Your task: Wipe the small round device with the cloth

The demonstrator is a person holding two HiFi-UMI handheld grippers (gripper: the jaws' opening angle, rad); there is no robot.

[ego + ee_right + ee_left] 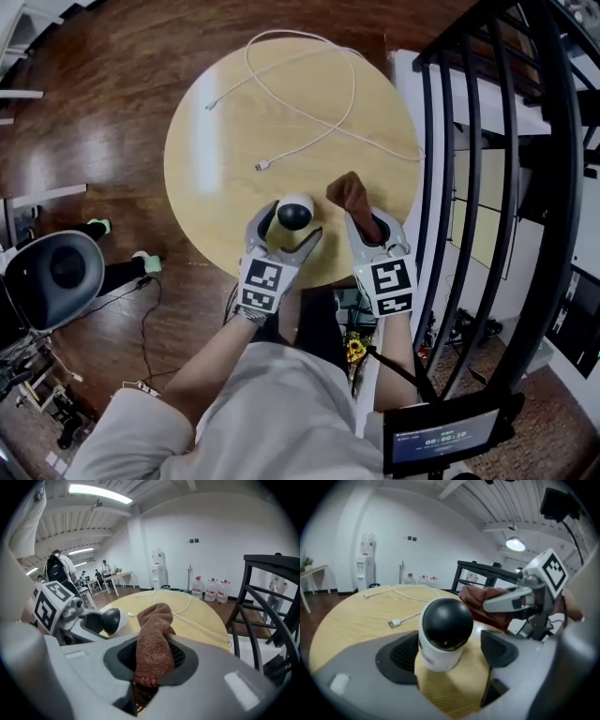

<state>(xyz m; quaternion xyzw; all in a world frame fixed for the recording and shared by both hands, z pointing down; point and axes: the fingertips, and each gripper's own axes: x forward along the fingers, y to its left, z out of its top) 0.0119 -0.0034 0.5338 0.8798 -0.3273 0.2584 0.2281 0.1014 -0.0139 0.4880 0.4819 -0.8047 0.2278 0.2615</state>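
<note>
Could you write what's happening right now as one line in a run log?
left gripper: open around small round device on table | right gripper: shut on cloth | cloth apart from device

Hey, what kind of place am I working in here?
Likely an open-plan office or lab: a water dispenser with spare water bottles by the wall, people at desks behind, and strip lights overhead.
</note>
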